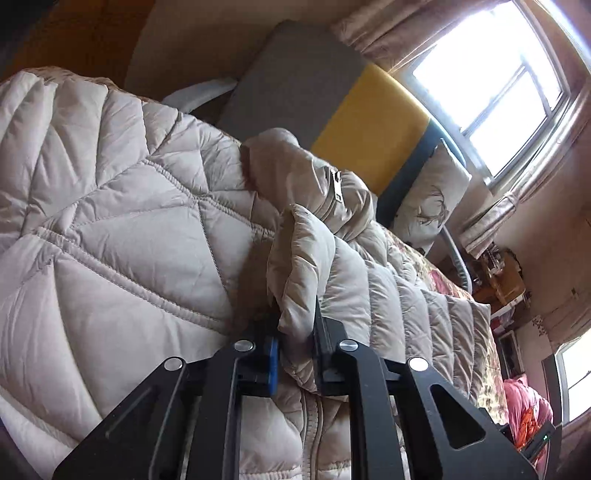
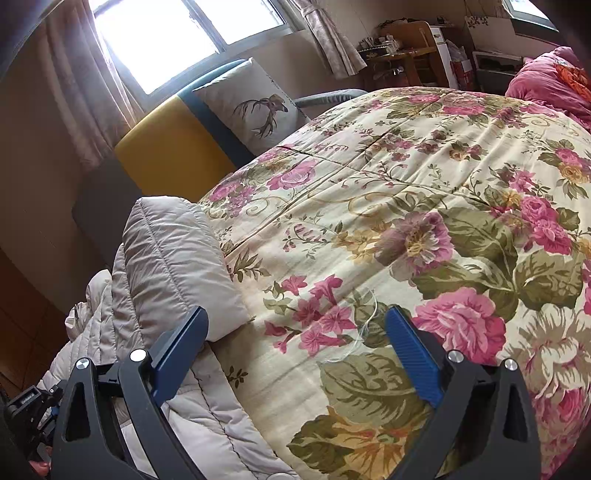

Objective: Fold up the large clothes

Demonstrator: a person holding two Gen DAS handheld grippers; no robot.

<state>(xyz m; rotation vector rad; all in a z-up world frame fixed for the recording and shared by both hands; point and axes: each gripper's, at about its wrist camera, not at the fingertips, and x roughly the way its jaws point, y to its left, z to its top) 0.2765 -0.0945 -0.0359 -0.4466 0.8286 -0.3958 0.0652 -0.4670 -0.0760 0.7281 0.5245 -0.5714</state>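
A beige quilted puffer jacket (image 1: 122,229) lies on a floral bed cover and fills the left wrist view. My left gripper (image 1: 295,332) is shut on a bunched fold of the jacket (image 1: 303,258) near its zipper (image 1: 337,182). In the right wrist view the jacket (image 2: 173,258) lies at the left edge of the bed, one padded part standing up. My right gripper (image 2: 295,332) is open and empty, just above the floral cover (image 2: 406,203), its left finger (image 2: 177,350) beside the jacket's edge.
A yellow and grey headboard (image 2: 173,147) and a deer-print pillow (image 2: 255,107) stand at the bed's far end under a bright window (image 2: 177,33). A pink quilt (image 2: 550,81) lies at the far right. Wooden furniture (image 2: 402,51) stands by the wall.
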